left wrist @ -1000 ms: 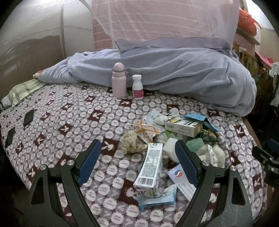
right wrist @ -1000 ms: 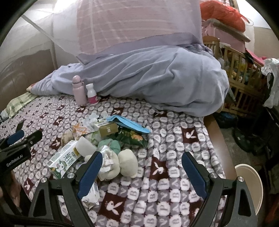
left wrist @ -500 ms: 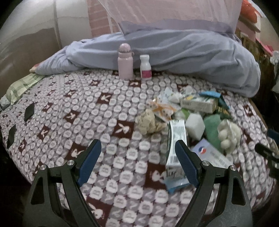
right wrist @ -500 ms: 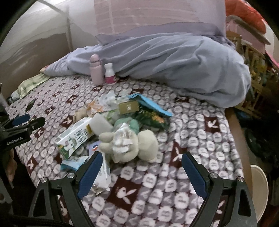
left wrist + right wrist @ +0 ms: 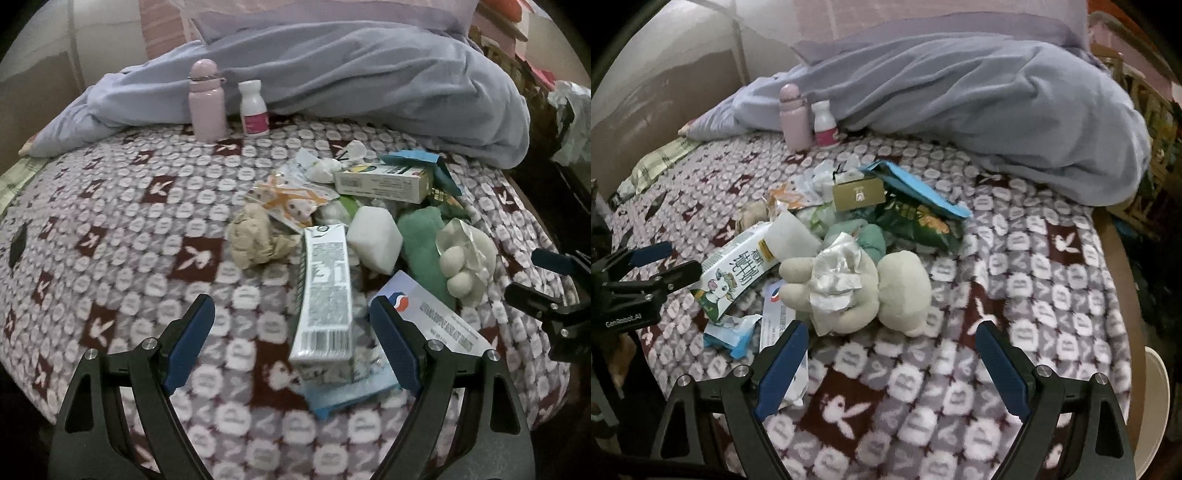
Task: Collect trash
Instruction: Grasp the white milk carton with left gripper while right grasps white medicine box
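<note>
A heap of trash lies on the patterned bedspread (image 5: 110,229): a long milk carton (image 5: 327,291) (image 5: 738,269), a crumpled beige paper ball (image 5: 255,240), a white block (image 5: 375,240), a small box (image 5: 384,181) (image 5: 858,194), a green snack bag (image 5: 919,225), a blue wrapper (image 5: 919,188) and a white card (image 5: 439,321). A cream plush toy (image 5: 882,291) (image 5: 465,266) with crumpled foil (image 5: 836,277) lies among it. My left gripper (image 5: 291,343) is open, its fingers either side of the carton's near end. My right gripper (image 5: 892,365) is open just before the plush toy.
A pink bottle (image 5: 207,101) and a white pill bottle (image 5: 253,109) stand at the back against a heaped blue duvet (image 5: 369,74). The bed's right edge (image 5: 1123,258) drops to the floor, where a pale round bin rim (image 5: 1156,398) shows. A wooden crib (image 5: 1145,92) stands behind.
Both grippers have moved in closer and lower toward the trash heap; the carton now lies between the left fingers and the plush toy sits nearer the right gripper. Both stay open.
</note>
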`<control>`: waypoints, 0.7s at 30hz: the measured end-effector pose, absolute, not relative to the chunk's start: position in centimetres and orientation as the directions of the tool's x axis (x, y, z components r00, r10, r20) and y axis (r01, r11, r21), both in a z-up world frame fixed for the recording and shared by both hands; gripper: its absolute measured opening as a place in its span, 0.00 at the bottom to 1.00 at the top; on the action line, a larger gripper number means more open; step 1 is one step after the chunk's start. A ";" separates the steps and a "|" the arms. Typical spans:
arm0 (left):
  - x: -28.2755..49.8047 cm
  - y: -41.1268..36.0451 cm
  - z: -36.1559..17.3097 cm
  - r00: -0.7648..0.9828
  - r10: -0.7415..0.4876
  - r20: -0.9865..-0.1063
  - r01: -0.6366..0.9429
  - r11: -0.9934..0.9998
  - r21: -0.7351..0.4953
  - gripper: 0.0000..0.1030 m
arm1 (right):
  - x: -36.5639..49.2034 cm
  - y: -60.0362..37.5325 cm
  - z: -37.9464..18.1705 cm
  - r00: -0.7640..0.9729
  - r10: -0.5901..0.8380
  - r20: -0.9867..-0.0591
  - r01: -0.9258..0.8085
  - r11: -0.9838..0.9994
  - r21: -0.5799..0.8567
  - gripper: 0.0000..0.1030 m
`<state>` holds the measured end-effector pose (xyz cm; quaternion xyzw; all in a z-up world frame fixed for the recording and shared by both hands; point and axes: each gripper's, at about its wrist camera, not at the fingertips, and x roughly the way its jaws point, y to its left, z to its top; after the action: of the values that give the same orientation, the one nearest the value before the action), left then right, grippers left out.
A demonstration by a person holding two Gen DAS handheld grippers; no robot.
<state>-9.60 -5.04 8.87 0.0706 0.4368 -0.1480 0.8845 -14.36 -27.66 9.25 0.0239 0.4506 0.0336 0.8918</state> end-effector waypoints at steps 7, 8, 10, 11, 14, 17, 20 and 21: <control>-7.6 -7.4 7.3 0.538 -0.191 -0.821 0.368 0.929 0.025 0.63 | -12.4 -29.3 8.0 0.571 0.088 -0.816 0.024 0.992 0.123 0.88; -7.3 -7.5 7.0 0.521 -0.190 -0.832 0.373 0.928 0.022 0.51 | -12.2 -29.6 8.0 0.564 0.096 -0.820 0.030 0.990 0.136 0.88; -6.8 -7.6 6.3 0.482 -0.196 -0.854 0.381 0.924 0.003 0.39 | -12.3 -29.6 8.3 0.571 0.128 -0.811 0.019 0.986 0.169 0.88; -6.7 -7.5 6.2 0.472 -0.199 -0.859 0.380 0.925 -0.005 0.39 | -12.2 -29.4 8.3 0.571 0.125 -0.811 0.016 0.986 0.164 0.88; -7.1 -6.7 6.9 0.483 -0.218 -0.848 0.368 0.929 -0.029 0.39 | -12.7 -28.7 8.9 0.562 0.147 -0.814 -0.021 0.986 0.163 0.88; -7.6 -5.6 8.4 0.510 -0.235 -0.827 0.353 0.934 -0.048 0.39 | -13.6 -27.5 9.5 0.525 0.269 -0.807 -0.102 0.962 0.254 0.88; -7.9 -4.6 9.4 0.525 -0.233 -0.818 0.330 0.942 -0.056 0.39 | -14.3 -25.6 9.2 0.499 0.317 -0.806 -0.152 0.948 0.279 0.87; -7.9 -4.4 9.6 0.528 -0.230 -0.817 0.325 0.944 -0.055 0.39 | -14.3 -24.6 8.8 0.488 0.317 -0.813 -0.169 0.948 0.269 0.85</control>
<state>-7.93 -4.43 9.60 0.0519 0.4589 -0.1590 0.8726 -14.31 -24.60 8.82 0.0762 0.4857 0.1417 0.8592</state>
